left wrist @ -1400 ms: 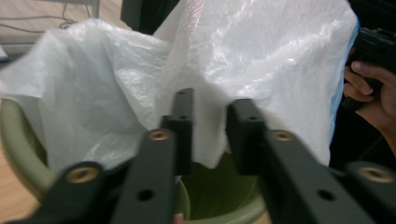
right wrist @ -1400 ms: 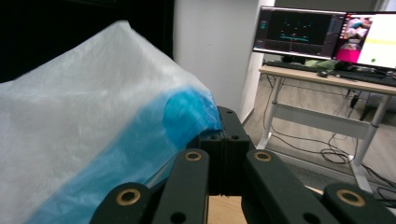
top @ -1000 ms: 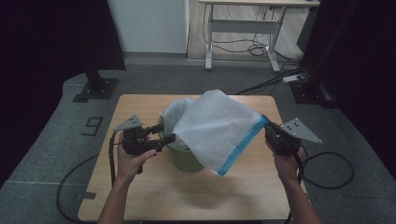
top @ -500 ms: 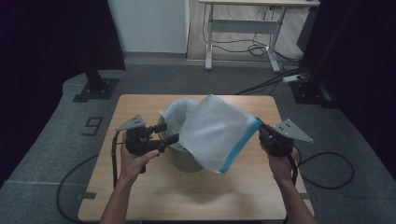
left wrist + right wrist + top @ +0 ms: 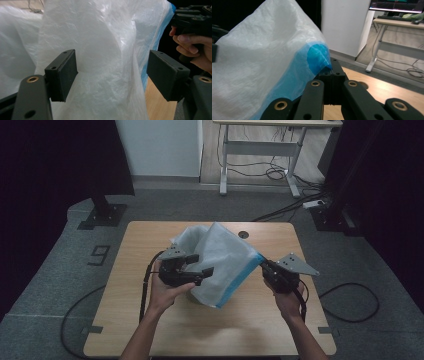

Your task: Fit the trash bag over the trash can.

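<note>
A wooden worktop [image 5: 150, 320] stands on grey carpet in a dark-curtained room. A white plastic bag [image 5: 220, 262] with a blue edge hangs lifted above its middle. The right gripper [image 5: 264, 266] has its jaws pinched tight on the bag's blue corner. The left gripper [image 5: 200, 265] holds its jaws wide apart against the bag's white side, gripping nothing.

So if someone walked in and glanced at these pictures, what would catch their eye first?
First, the big white translucent plastic bag with a blue edge strip, held up over the middle of the light wooden table. At the person's right, the right gripper is clamped shut on the bag's blue corner. The left gripper faces the bag's white side with its jaws wide apart, the film between the pads.
</note>
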A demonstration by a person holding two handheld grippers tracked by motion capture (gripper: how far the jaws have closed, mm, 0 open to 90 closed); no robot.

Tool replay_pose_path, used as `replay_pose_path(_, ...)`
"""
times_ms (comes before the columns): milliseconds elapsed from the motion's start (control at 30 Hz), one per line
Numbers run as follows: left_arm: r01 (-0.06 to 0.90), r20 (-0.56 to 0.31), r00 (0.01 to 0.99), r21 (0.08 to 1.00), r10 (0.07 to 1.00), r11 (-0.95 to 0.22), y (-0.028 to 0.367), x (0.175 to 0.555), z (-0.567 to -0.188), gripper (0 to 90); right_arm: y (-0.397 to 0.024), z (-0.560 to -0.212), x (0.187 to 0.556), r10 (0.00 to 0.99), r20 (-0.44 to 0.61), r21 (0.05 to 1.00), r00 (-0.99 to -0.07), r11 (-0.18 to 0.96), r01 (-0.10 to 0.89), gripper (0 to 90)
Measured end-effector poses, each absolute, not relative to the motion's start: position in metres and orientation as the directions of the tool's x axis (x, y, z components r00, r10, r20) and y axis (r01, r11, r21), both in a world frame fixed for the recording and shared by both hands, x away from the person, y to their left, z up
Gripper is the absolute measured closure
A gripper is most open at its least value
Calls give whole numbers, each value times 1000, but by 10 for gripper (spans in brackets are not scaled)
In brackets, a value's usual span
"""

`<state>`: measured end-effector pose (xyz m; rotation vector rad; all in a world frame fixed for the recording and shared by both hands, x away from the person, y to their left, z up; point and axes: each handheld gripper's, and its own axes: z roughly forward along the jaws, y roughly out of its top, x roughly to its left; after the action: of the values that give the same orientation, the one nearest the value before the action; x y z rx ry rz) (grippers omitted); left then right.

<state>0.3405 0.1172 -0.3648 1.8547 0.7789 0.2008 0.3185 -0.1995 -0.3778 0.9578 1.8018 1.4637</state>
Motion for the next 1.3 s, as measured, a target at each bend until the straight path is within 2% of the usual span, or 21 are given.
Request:
replay_pose_path(33, 412, -205, 769, 883, 605, -224, 116, 340, -366, 263, -200, -378, 318, 838, -21, 981, -545, 123, 151, 884)
replay_pose_path(67, 406, -191, 763, 885, 617, -227, 114, 340, -366, 372, -198, -381, 318, 835, -18, 980, -550, 124, 157, 884)
replay_pose_path(100, 406, -187, 759, 884, 623, -230, 113, 340, -367, 372, -198, -381, 318, 835, -18, 980, -550, 124, 157, 884)
replay_pose_path(200, 397, -190, 761, 892, 620, -215, 114, 340, -366, 621, -196, -383, 318, 831, -18, 978, -556, 130, 162, 884)
replay_pose_path(267, 402, -223, 769, 897, 599, -182, 118, 341, -364, 752, -196, -383, 318, 830, -21, 977, -557, 135, 164, 883)
replay_pose_path(300, 406, -237, 769, 899, 594, -166, 120, 341, -363, 804, -197, -384, 319, 826, -21, 976, -563, 139, 168, 871)
replay_pose_path(367, 411, -260, 766, 902, 588, -136, 123, 342, -362, 872, -200, -385, 318, 830, -19, 976, -557, 136, 170, 779)
replay_pose_path(467, 423, -292, 757, 901, 585, -99, 129, 343, -360, 894, -207, -393, 308, 831, 2, 979, -556, 112, 171, 690)
replay_pose_path(633, 440, -328, 756, 896, 567, -67, 136, 346, -360, 894, -213, -404, 292, 823, 10, 977, -568, 112, 180, 687)
replay_pose_path(800, 487, -389, 750, 872, 534, -48, 140, 351, -365, 894, -210, -405, 295, 817, 11, 982, -576, 101, 162, 678)
replay_pose_path(1067, 498, -403, 734, 867, 546, -30, 142, 355, -366, 894, -186, -407, 284, 779, 8, 982, -628, 113, 153, 684)
replay_pose_path(1300, 506, -408, 725, 862, 555, -27, 143, 356, -369, 894, -189, -404, 280, 758, 31, 988, -652, 77, 136, 690)
